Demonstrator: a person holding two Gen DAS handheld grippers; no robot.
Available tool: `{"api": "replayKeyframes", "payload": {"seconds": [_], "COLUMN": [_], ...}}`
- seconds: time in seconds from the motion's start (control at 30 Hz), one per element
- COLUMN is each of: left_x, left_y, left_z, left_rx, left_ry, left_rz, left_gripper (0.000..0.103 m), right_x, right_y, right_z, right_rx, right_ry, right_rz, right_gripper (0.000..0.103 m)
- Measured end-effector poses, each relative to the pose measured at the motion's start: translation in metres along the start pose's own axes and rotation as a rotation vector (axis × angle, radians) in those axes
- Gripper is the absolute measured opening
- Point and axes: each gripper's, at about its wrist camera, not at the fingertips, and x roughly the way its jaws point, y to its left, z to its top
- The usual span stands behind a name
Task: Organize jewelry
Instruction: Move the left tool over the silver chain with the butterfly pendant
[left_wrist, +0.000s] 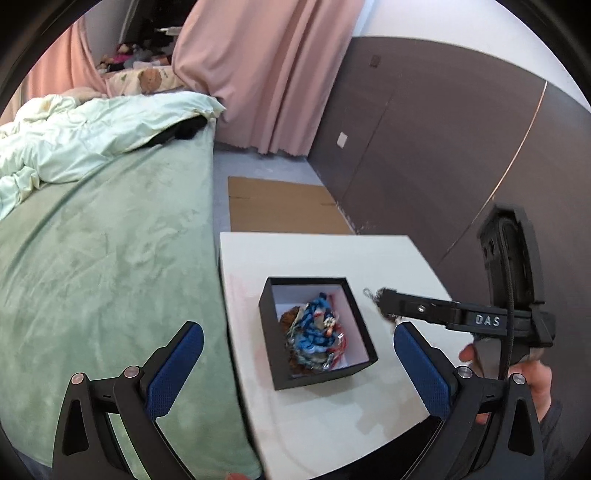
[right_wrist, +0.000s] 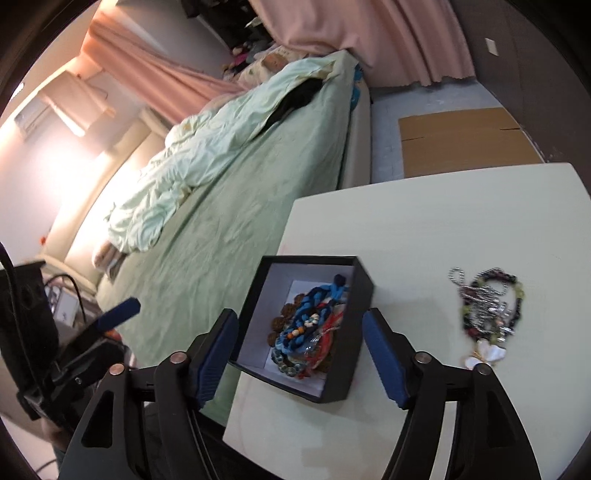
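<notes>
Right gripper (right_wrist: 299, 354) spread open, gripping nothing, its pads either side of the black box (right_wrist: 354, 295) at the table's (right_wrist: 406, 221) near-left edge. Loose jewelry (right_wrist: 487, 314) lies right of it on bare tabletop, perhaps tangled. Left gripper (left_wrist: 295, 369) gapes wide, empty.

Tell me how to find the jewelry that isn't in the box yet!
Look at the white table beside the green bed. A black box on it holds a jumble of blue cord and beads. To the right of the box, alone on the bare tabletop, lies the loose jewelry pile: dark and green beads, a silver chain and a white shell-like pendant.
</notes>
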Motion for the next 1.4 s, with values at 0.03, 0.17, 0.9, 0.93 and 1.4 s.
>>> {"api": "replayKeyframes", "payload": {"seconds": [0.03,0.17,0.9,0.93,1.4], "left_x": [-0.001,0.001,0.05,0.053,0.119], "left_y": [-0.002,-0.01,-0.088,-0.09,-0.138], "left_z": [0.0,0.001,0.01,0.01,0.011], "left_rx": [0.004,0.023,0.184,0.189,0.242], "left_ry": [-0.005,0.001,0.09,0.093,0.243], "left_rz": [0.0,-0.009,-0.037,-0.033,-0.102], "left_gripper": [0.103,0.103,0.103,0.103,0.075], "right_x": [-0.004,-0.02,-0.09,-0.092,-0.12], "right_y": [-0.003,-0.017,-0.1,-0.105,-0.155], "right_z": [-0.001,-0.001,-0.013,-0.015,-0.029], "right_rx": [0.013,0.059,0.202,0.215,0.378], "right_ry": [-0.006,-0.036,-0.112,-0.112,-0.125], "right_rz": [0.002,0.009,-0.149,-0.152,-0.189], "right_gripper": [0.073,0.073,0.073,0.073,0.073]}}
